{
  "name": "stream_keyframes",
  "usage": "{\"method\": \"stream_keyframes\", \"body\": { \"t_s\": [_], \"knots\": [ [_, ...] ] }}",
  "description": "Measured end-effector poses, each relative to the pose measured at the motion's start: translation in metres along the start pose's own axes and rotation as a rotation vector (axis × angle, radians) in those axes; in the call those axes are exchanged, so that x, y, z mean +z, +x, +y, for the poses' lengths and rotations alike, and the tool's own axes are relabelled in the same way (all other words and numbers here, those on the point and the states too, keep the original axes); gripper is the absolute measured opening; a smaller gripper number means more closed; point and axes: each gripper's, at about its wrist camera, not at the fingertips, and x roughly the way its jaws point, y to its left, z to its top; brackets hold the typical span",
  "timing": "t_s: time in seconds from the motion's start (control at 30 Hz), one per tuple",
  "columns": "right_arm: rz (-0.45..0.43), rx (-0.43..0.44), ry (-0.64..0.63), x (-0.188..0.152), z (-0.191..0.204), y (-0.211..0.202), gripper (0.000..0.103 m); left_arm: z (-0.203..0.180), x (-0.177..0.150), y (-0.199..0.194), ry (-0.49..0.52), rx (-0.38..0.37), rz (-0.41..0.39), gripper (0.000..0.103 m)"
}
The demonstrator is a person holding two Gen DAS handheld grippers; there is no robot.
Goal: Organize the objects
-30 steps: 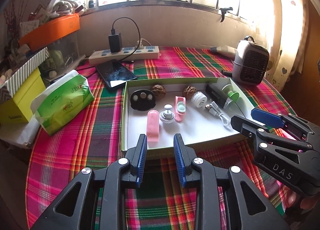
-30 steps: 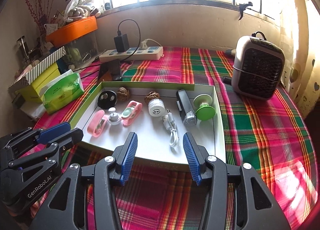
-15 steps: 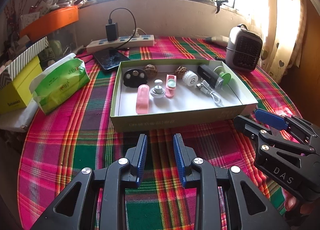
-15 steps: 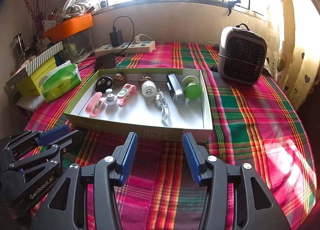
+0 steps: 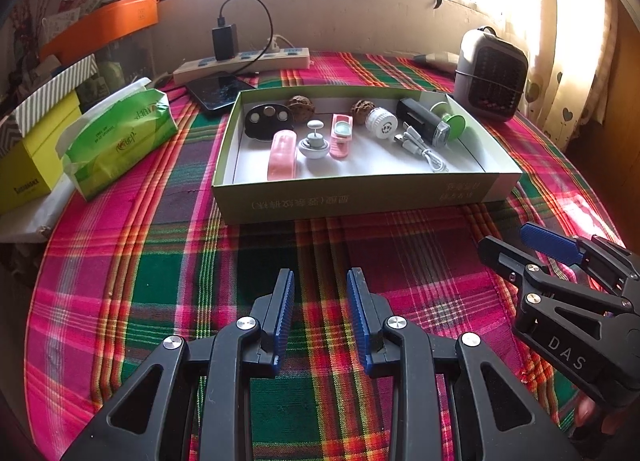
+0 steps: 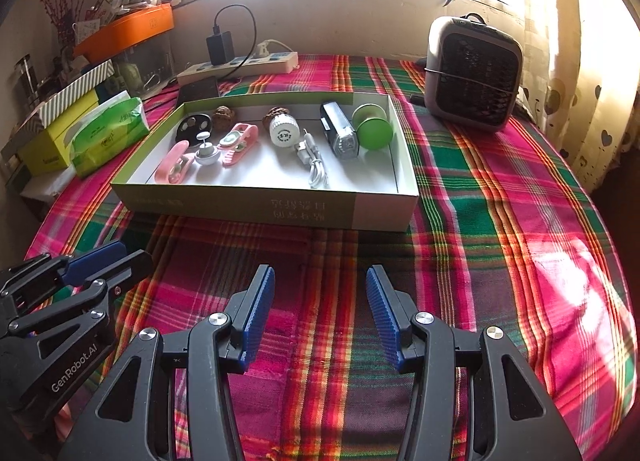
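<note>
Box (image 5: 360, 197) of small gadgets sits mid-counter, everything already lined up along its far wall, so sorting looks done. Left claw (image 5: 320, 315) and right claw (image 6: 320, 311) hover near its front wall, both parted and empty.

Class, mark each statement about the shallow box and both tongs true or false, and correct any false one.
1. The left tongs hold the coiled white cable. False: they are open and empty, and the cable lies in the shallow green-sided cardboard box.
2. The right tongs are open. True.
3. The round green disc lies outside the box. False: it is inside.
4. The grey fan heater stands outside the box. True.
</note>
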Motion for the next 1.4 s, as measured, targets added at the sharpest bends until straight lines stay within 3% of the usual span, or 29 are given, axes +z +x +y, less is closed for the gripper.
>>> {"method": "stream_keyframes", "body": {
  "t_s": [0.3,0.4,0.63,1.13,1.27,1.4],
  "knots": [
    [0.034,-0.034,0.027,-0.008,-0.009,0.004,0.050,-0.004,-0.005,0.003,-0.011,0.020,0.008,0.026],
    [0.042,-0.046,0.037,-0.010,-0.011,0.003,0.058,-0.006,-0.007,0.002,-0.013,0.038,0.000,0.026],
    [0.041,-0.051,0.036,-0.015,-0.012,-0.001,0.060,-0.009,-0.009,0.000,-0.022,0.064,-0.001,0.026],
    [0.042,-0.053,0.039,-0.015,-0.012,-0.001,0.063,-0.008,-0.011,-0.002,-0.036,0.054,-0.002,0.026],
    [0.048,-0.048,0.021,-0.015,-0.008,0.001,0.069,-0.008,-0.012,-0.003,-0.035,0.056,-0.003,0.026],
    [0.047,-0.045,0.024,-0.015,-0.008,0.000,0.070,-0.008,-0.012,-0.003,-0.035,0.056,-0.003,0.026]
  ]
}}
